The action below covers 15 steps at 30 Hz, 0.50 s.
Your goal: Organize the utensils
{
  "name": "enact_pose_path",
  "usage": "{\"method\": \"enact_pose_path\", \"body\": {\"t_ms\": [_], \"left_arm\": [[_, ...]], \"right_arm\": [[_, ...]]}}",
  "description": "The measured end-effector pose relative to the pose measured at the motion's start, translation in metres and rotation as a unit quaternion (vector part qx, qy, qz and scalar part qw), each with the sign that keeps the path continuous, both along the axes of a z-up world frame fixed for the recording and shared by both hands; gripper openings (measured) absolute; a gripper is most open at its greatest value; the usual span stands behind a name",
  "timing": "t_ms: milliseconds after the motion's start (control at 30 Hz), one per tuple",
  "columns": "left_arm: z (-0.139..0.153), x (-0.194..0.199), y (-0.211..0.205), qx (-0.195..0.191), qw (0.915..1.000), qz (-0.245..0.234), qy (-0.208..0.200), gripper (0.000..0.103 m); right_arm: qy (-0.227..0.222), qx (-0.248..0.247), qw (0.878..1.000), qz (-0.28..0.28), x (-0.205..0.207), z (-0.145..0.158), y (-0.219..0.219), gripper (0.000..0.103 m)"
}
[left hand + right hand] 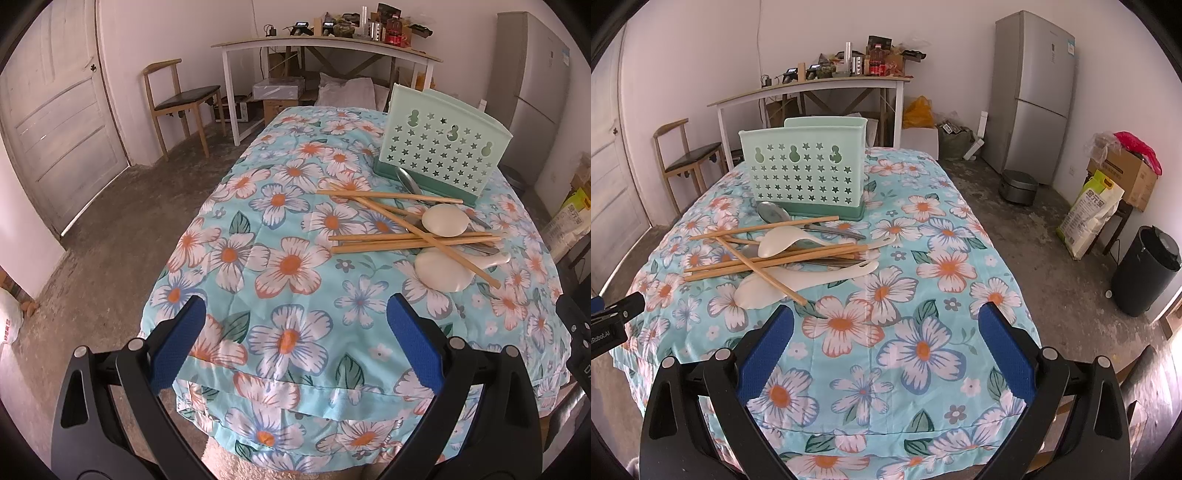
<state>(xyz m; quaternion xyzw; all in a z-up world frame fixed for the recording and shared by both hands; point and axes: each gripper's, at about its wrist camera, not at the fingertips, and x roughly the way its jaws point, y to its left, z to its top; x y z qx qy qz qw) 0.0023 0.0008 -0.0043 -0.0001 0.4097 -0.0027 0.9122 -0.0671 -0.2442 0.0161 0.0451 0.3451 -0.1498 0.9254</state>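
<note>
A mint green utensil holder with star holes stands on the floral tablecloth. In front of it lies a tangled pile: several wooden chopsticks, two white plastic spoons and metal spoons. My left gripper is open and empty, hovering over the near table end, left of the pile. My right gripper is open and empty, near and to the right of the pile. The left gripper's edge shows in the right wrist view.
The table has a drooping cloth edge at the front. Behind stand a wooden chair, a cluttered white desk, a fridge, a black bin and boxes and sacks on the floor.
</note>
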Motion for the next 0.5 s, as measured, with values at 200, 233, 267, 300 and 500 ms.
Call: {"method": "enact_pose_path", "body": {"t_ms": [200,233,267,300,500], "left_arm": [[-0.0006,-0.0003,0.0004,0.002,1.0,0.001,-0.001,0.095],[-0.0009,-0.0002,0.0011,0.002,1.0,0.002,-0.001,0.095],[-0.0017,0.0001,0.0014,0.002,1.0,0.003,0.0,0.095],[-0.0021,0.0004,0.0016,0.001,1.0,0.003,0.0,0.095],[-0.0032,0.0014,0.0027,0.003,1.0,0.007,0.001,0.095]], "right_arm": [[0.0,-0.001,1.0,0.0,0.0006,-0.0007,-0.0003,0.097],[0.0,0.0,1.0,0.0,0.0005,-0.0011,-0.0011,0.097],[0.0,0.001,1.0,0.0,0.0006,-0.001,-0.0009,0.097],[0.0,0.0,1.0,0.0,0.0009,-0.0009,-0.0002,0.097],[0.001,-0.001,1.0,0.0,0.0009,-0.0011,-0.0008,0.097]]}}
